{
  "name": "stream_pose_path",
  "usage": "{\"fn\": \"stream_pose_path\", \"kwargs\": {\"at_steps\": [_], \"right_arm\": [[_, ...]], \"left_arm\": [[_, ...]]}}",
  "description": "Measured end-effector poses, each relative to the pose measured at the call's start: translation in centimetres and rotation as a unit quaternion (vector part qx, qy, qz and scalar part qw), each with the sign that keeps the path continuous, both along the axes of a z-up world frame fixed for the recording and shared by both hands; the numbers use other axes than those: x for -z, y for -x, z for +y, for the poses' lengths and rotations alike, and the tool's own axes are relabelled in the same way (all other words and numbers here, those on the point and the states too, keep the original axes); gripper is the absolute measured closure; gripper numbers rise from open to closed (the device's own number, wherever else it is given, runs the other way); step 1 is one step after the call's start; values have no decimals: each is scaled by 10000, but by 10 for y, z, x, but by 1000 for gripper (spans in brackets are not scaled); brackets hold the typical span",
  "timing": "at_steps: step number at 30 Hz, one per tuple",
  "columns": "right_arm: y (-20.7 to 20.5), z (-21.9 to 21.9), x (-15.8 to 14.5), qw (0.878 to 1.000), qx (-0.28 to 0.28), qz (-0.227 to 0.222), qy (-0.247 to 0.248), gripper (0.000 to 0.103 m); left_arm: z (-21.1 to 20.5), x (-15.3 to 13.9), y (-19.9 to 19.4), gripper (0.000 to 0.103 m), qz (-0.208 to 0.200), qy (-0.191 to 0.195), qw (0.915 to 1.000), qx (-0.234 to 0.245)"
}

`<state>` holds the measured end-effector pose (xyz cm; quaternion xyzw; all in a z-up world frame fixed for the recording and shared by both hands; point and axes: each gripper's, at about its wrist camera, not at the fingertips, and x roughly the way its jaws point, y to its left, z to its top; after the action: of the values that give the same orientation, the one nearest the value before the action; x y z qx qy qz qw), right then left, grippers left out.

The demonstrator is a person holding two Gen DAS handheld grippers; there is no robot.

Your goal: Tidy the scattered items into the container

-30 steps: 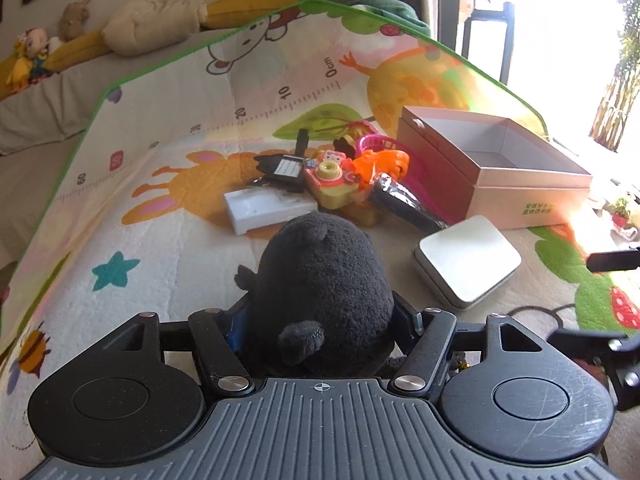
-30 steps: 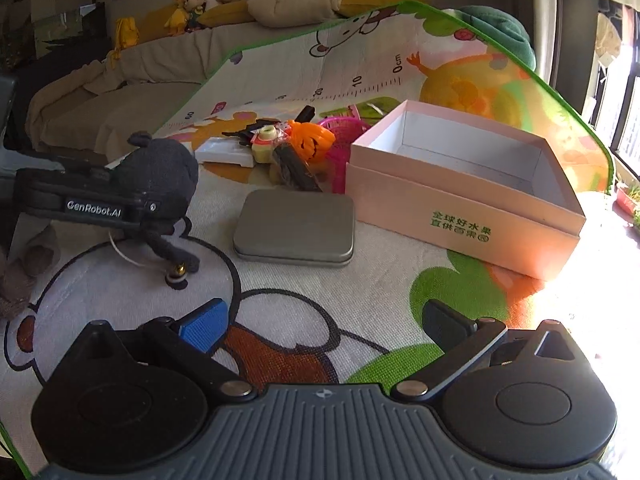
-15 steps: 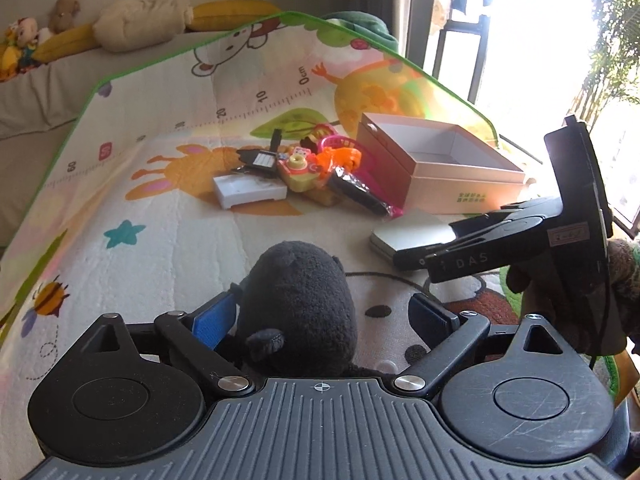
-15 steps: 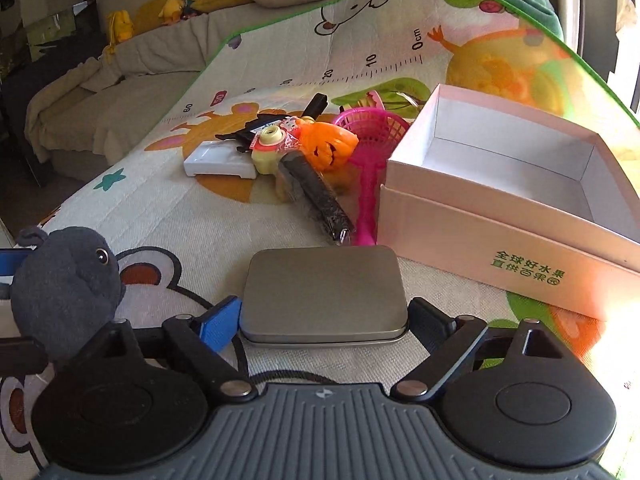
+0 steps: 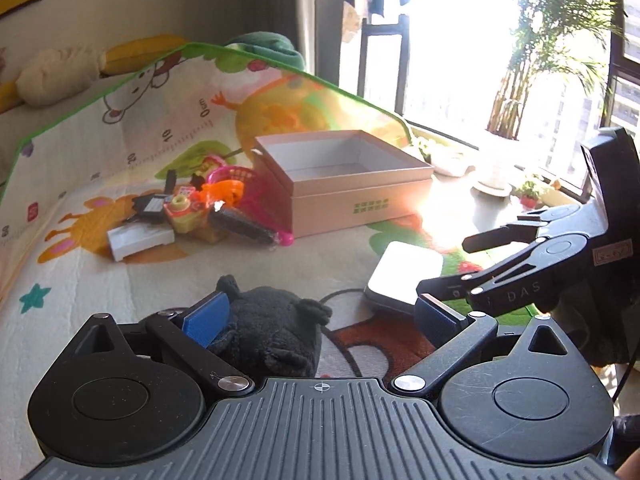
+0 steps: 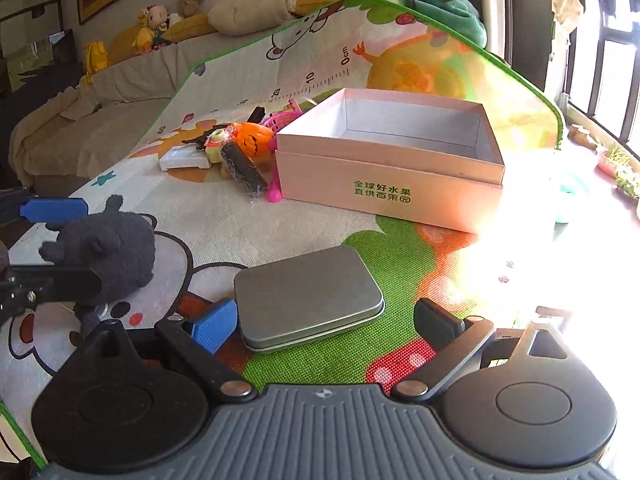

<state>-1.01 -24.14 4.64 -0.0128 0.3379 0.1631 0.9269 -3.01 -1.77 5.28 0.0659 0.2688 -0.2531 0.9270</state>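
One box [image 6: 390,184], one tin [image 6: 308,296], one plush [image 5: 268,328]

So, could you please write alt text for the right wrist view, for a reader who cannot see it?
The open right gripper sits low over a play mat, its fingers on either side of a flat metal tin. Behind stands an empty pink box, with small toys piled to its left.

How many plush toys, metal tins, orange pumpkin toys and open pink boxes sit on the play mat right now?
Black plush toy: 1
Metal tin: 1
Orange pumpkin toy: 1
Open pink box: 1
Total: 4
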Motion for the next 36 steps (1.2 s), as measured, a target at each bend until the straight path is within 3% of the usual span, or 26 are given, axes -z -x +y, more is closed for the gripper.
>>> {"fn": "stream_pose_path", "kwargs": {"at_steps": [5,8,12,17,24,26,27,36], "right_arm": [[-8,19,-23,9969,-541,-120,-563,4],[-14,42,-22,9937,-1014,-129,-459,4],[-17,62,-12,9928,-1186,-143,57,4],[-18,62,-10,9924,-1215,-155,74,3],[-17,54,-10,9941,-1062,-153,161,3],[-12,46,-11,9948,-969,-242,210,2],[-9,43,-10,9949,-930,-302,257,0],[-13,30,19,9924,-855,-240,854,0]], "left_arm": [[-22,4,21,1,-35,-207,9979,616],[-26,3,31,1,-19,-359,9966,737],[-11,0,37,1,-104,-476,9984,286],[0,20,14,1,144,-746,9954,-584],[-15,33,-5,2,151,-860,9940,-664],[-16,33,-7,12,157,-867,9940,-654],[-16,33,-6,25,182,-893,9936,-663],[-6,32,-2,25,259,-874,9937,-655]]}}
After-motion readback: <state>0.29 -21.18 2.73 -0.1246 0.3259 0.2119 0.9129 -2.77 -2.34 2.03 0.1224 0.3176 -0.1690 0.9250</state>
